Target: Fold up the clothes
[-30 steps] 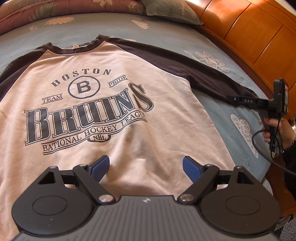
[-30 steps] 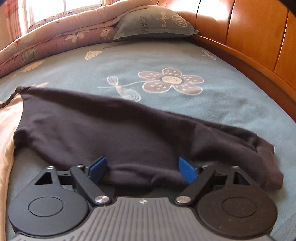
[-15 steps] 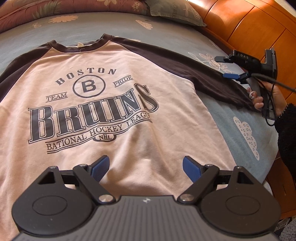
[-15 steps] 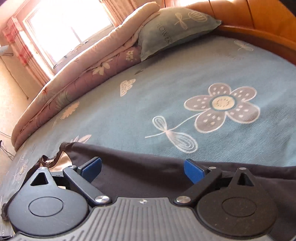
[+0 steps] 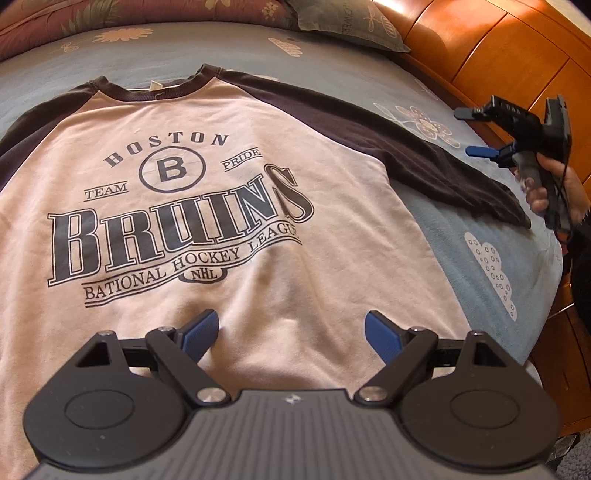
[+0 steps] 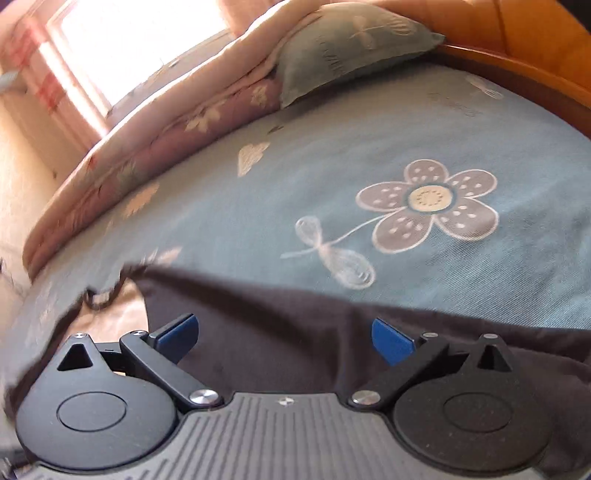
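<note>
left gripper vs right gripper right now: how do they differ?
The left gripper hangs over the shirt's pale body; the right gripper hangs over its dark sleeve. The left gripper's jaws are steady; the right gripper's are opening. Shared: blue pads, both open, nothing gripped.

A shirt (image 5: 236, 236) is lying flat on the bed (image 5: 480, 266), front up, its collar pointing toward the pillow (image 5: 343, 26) and quilt (image 5: 74, 22) at the far end. One sleeve (image 5: 424, 162) is stretching out toward the headboard (image 5: 498, 48) running along that side of the bed. The left gripper (image 5: 291, 332) is hovering over the shirt's lower part. The right gripper (image 5: 466, 132) is hanging above the sleeve's end, its jaws opening with nothing between them.
</note>
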`<control>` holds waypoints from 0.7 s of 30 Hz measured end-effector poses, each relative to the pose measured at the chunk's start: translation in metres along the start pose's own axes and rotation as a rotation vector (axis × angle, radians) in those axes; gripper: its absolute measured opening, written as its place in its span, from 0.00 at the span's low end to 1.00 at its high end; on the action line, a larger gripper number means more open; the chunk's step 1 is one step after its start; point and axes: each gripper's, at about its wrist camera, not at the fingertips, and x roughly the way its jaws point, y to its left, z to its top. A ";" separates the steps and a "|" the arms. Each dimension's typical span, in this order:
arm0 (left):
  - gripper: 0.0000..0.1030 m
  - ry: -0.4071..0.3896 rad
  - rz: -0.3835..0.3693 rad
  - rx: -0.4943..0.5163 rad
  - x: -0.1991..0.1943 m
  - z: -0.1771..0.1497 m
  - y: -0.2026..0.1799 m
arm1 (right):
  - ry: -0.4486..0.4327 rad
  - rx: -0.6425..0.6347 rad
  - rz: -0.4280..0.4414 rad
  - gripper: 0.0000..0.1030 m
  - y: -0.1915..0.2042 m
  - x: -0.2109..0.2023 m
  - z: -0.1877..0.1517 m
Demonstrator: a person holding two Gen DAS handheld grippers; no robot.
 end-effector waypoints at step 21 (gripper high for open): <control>0.84 -0.004 0.018 -0.008 0.004 -0.001 0.005 | -0.088 0.092 -0.124 0.96 -0.042 -0.018 0.019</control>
